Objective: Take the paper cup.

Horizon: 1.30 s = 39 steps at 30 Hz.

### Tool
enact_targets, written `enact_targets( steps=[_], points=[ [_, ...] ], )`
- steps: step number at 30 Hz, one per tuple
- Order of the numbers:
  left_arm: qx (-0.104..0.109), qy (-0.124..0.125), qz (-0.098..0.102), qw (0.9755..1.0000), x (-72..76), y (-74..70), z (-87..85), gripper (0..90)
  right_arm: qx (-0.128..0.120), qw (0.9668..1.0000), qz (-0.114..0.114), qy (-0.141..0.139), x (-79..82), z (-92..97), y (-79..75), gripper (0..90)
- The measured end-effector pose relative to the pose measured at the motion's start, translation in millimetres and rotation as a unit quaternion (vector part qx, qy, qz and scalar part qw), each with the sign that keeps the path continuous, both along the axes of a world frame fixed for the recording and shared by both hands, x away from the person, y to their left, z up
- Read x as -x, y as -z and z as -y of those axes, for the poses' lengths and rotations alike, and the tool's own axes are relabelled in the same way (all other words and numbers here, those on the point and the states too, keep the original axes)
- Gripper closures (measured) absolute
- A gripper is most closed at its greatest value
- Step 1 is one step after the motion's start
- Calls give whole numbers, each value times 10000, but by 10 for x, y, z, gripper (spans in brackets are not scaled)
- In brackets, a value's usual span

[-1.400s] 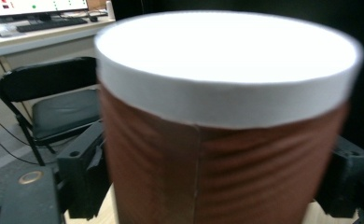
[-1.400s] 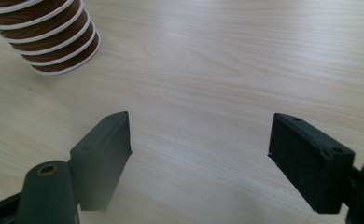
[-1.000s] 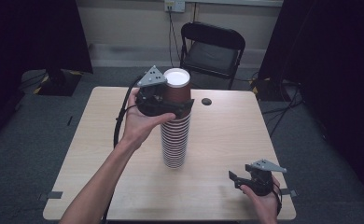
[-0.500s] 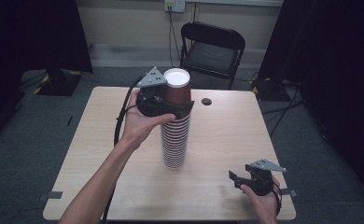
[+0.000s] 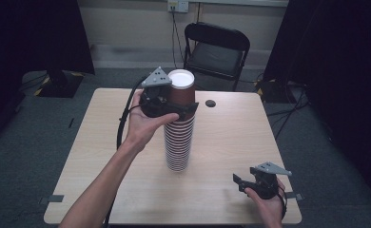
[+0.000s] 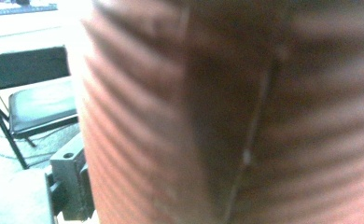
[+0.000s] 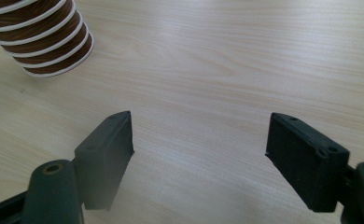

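A tall stack of brown paper cups (image 5: 178, 145) with white rims stands upside down in the middle of the wooden table (image 5: 250, 137). My left gripper (image 5: 182, 107), raised high by the left hand, is shut on the top cup (image 5: 181, 89) at the head of the stack. In the left gripper view that cup's ribbed brown wall (image 6: 227, 112) is pressed close and blurred. My right gripper (image 5: 239, 181) rests low near the table's front right corner, open, with bare wood between its jaws (image 7: 201, 154). The foot of the stack (image 7: 40, 35) lies ahead of it to the left.
A small dark round spot (image 5: 210, 103) sits on the table's far side. A black folding chair (image 5: 217, 47) stands behind the table, against a wall with a socket. Dark curtains hang at both sides.
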State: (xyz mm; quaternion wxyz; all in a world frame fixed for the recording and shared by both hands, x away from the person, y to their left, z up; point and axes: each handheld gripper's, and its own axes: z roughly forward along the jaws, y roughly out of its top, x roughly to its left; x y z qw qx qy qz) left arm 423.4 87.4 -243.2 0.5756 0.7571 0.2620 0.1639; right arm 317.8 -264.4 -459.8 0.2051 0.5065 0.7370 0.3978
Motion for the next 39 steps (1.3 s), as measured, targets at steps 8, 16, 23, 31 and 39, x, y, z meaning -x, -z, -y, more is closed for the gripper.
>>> enact_targets(
  steps=[8,16,23,31,39],
  points=[
    [147,-19,101,9998,20,-165,-15,132,-13,10000,12,-28,-1,-8,0,227],
    [213,-18,193,9996,42,-260,-4,135,-22,10000,2,-55,-1,-8,3,209],
    [367,-39,341,9987,67,-322,-2,137,-35,10000,5,-80,-1,-11,2,207],
    [571,-145,458,9972,86,-433,-56,139,-70,9999,83,-37,11,4,-18,207],
    [758,-196,626,9950,124,-515,-73,142,-73,9999,99,-31,23,13,-24,208]
  ],
)
